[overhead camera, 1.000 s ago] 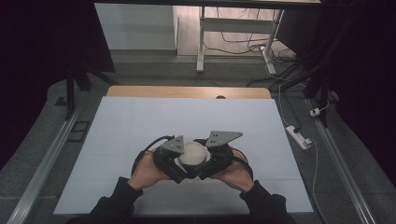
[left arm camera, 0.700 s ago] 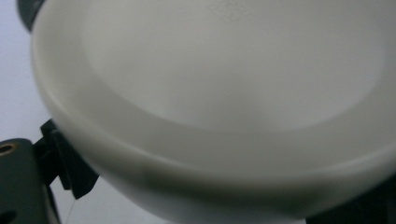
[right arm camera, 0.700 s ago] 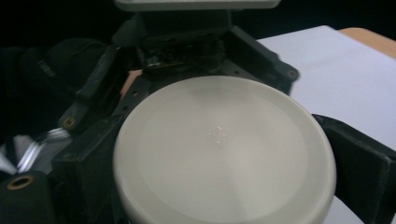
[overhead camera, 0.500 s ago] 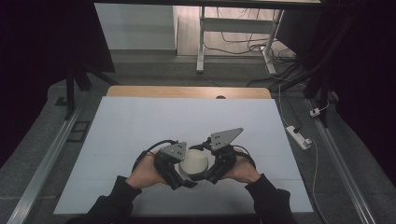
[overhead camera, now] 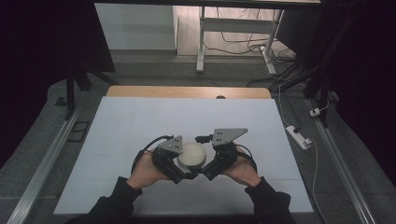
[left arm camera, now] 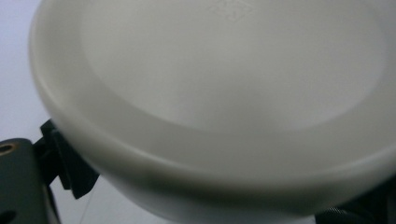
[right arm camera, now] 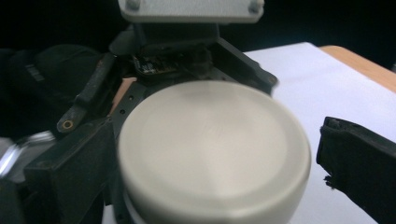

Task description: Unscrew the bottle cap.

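Item: one round, cream-white lidded container [overhead camera: 192, 156], flat-topped with a rounded shoulder. It was located on the white tabletop [overhead camera: 140, 121], toward the near edge and about midway across, between the two tools.

Handling: a rigid moulded plastic body was judged likely, light, smooth and rather slippery, not notably fragile. A faint embossed mark was noted at the lid's centre. The straight side wall below the lid rim was judged the best place to be gripped; the rounded shoulder would be apt to slide out of the jaws.

Left tool [overhead camera: 173, 164]: set against the container's left side; whether its jaws were clamped on it could not be told.

Right tool [overhead camera: 211, 164]: jaws held apart, one to either side of the lid [right arm camera: 212, 149], the right jaw seen clear of it.

Room: open tabletop was recorded ahead and to both sides. The near edge lay close behind the hands; a wooden strip [overhead camera: 187, 92] bounded the far edge.
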Available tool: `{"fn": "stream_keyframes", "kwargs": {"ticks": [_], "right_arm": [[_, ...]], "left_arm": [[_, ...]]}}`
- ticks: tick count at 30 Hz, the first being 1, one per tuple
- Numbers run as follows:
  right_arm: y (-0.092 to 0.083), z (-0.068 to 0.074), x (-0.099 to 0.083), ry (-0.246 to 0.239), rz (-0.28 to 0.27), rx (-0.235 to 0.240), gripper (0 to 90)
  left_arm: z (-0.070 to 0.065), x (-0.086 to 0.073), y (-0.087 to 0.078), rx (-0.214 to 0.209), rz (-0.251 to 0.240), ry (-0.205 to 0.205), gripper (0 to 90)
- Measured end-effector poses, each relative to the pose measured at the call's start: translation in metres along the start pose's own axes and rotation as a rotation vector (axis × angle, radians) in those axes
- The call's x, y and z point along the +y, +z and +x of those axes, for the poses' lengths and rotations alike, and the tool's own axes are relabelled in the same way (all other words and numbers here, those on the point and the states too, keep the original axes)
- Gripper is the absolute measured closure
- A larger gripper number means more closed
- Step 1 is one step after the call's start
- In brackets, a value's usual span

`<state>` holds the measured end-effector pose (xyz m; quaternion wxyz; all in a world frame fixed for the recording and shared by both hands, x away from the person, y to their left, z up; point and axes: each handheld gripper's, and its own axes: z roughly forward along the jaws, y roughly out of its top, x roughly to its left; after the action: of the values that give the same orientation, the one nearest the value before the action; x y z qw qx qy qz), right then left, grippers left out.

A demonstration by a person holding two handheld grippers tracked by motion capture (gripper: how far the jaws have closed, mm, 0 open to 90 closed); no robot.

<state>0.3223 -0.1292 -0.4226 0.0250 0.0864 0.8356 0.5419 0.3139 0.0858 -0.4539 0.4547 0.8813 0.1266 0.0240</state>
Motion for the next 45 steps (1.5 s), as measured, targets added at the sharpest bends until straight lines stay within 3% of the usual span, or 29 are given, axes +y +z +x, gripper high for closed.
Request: {"fn": "stream_keyframes", "kwargs": {"ticks": [1,2,3,4,7,13,17,19,21,22,23,24,26,28,29,32,33,35,36,40,41,42,43,45], "right_arm": [[0.0,0.0,0.0,0.0,0.0,0.0,0.0],[0.003,0.003,0.0,0.018,0.02,-0.069,0.0],[0.003,0.003,0.0,0.018,0.02,-0.069,0.0],[0.007,0.005,0.0,0.035,0.031,-0.117,0.0],[0.011,0.006,0.0,0.068,0.019,-0.153,0.0],[0.015,0.012,0.001,0.062,0.007,-0.183,5.0],[0.014,0.015,0.001,0.057,-0.016,-0.179,6.9],[0.014,0.015,0.001,0.055,-0.016,-0.175,7.1],[0.012,0.014,0.002,0.046,-0.009,-0.146,7.3],[0.011,0.014,0.002,0.045,-0.01,-0.126,7.3],[0.01,0.013,0.002,0.044,-0.009,-0.103,7.3],[0.01,0.012,0.002,0.044,-0.01,-0.079,7.3],[0.007,0.011,0.002,0.035,-0.006,-0.03,7.3],[0.006,0.01,0.002,0.02,-0.003,0.017,7.3],[0.005,0.01,0.002,0.013,0.001,0.042,7.3],[0.003,0.01,0.001,-0.015,0.009,0.124,7.3],[0.003,0.01,0.001,-0.015,0.009,0.124,7.3],[0.002,0.011,-0.001,-0.039,0.007,0.197,7.3],[0.002,0.011,-0.001,-0.045,0.008,0.209,7.2],[0.002,0.01,-0.001,-0.038,0.018,0.213,6.7],[0.002,0.01,0.0,-0.022,0.01,0.183,2.7],[0.002,0.01,0.001,-0.024,-0.002,0.161,0.0],[0.001,0.01,0.002,-0.017,-0.005,0.138,0.0],[-0.001,0.011,0.006,-0.008,-0.001,0.079,0.0]], "left_arm": [[0.0,0.0,0.0,0.0,0.0,0.0,7.5],[0.001,0.0,-0.001,0.036,0.004,-0.024,7.5],[0.001,0.0,-0.001,0.036,0.004,-0.024,7.5],[0.002,0.0,-0.001,0.061,0.011,-0.037,7.5],[0.001,0.0,0.001,0.077,0.013,-0.056,7.5],[-0.002,0.002,0.002,0.08,0.024,-0.035,7.5],[-0.004,0.004,0.001,0.067,0.021,-0.021,7.5],[-0.003,0.003,0.0,0.059,0.021,-0.015,7.5],[-0.003,0.002,-0.001,0.017,0.013,0.001,7.5],[-0.003,0.002,-0.001,0.017,0.013,0.001,7.5],[-0.003,0.002,-0.001,-0.02,0.009,0.017,7.5],[-0.003,0.002,-0.001,-0.02,0.009,0.017,7.5],[-0.004,0.002,-0.002,-0.066,0.013,0.049,7.5],[-0.005,0.003,-0.002,-0.08,0.016,0.058,7.5],[-0.007,0.003,-0.002,-0.109,0.025,0.088,7.5],[-0.009,0.003,-0.001,-0.144,0.032,0.117,7.5],[-0.01,0.003,-0.001,-0.162,0.031,0.132,7.5],[-0.012,0.003,0.0,-0.204,0.029,0.159,7.5],[-0.012,0.003,0.0,-0.204,0.029,0.159,7.5],[-0.013,0.002,0.002,-0.191,0.031,0.157,7.5],[-0.012,0.003,0.002,-0.158,0.031,0.141,7.5],[-0.012,0.003,0.002,-0.158,0.031,0.141,7.5],[-0.01,0.003,0.002,-0.109,0.034,0.112,7.4],[-0.009,0.003,0.002,-0.086,0.035,0.096,7.5]]}}
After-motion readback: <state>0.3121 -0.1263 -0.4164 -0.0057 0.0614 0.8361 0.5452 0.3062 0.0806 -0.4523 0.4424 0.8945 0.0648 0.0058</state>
